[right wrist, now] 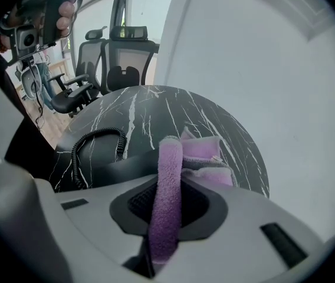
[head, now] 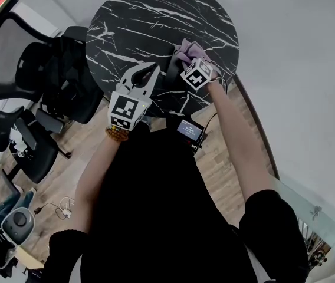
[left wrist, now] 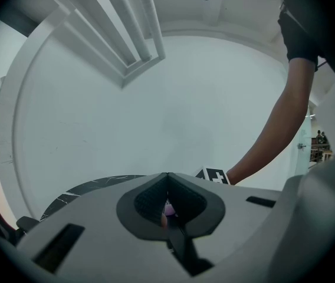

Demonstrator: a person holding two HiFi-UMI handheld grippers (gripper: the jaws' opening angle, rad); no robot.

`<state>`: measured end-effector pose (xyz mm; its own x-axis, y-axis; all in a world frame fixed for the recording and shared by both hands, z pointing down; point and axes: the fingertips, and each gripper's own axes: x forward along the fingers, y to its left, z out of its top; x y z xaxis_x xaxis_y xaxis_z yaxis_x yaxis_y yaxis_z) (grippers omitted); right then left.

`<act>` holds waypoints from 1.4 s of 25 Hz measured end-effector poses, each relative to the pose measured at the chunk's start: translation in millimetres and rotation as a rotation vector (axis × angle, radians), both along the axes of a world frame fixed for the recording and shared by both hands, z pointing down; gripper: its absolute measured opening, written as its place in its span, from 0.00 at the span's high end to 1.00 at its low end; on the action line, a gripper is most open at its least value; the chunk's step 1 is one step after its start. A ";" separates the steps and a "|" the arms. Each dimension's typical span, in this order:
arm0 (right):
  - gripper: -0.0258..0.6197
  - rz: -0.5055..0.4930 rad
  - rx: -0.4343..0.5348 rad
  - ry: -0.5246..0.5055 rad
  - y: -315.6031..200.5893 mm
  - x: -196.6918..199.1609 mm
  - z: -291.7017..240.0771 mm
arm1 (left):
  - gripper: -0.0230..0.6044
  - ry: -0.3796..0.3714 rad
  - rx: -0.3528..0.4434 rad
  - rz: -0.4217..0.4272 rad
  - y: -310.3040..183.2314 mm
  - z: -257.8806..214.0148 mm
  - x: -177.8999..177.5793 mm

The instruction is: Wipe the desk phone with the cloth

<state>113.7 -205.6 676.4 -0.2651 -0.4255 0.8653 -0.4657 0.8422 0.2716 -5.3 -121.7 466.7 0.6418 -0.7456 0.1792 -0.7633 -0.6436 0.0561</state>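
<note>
On the round black marble table, near its front right edge, sits the dark desk phone, low and matte, its coiled cord looping on its left. Purple fluffy cloth lies bunched just beside the phone, towards the wall. Right gripper is clamped on a fold of that cloth. Left gripper hangs over the near table edge, jaws closed tip to tip, holding nothing. Open marble runs behind and left of the phone; white wall sits close on the right, office chairs on the left.
</note>
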 end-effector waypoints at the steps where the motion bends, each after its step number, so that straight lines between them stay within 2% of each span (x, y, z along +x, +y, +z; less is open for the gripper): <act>1: 0.87 -0.002 -0.001 -0.003 1.0 -0.6 -0.3 | 0.94 0.002 0.003 0.001 0.0 -0.6 0.4; 19: 0.87 0.004 -0.024 -0.024 12.1 -2.5 9.0 | 0.94 -0.001 0.007 0.013 -2.1 -1.2 4.0; 35: 0.87 0.047 -0.039 -0.058 21.9 -5.3 12.4 | 0.94 -0.004 0.003 0.024 -4.5 -0.1 6.4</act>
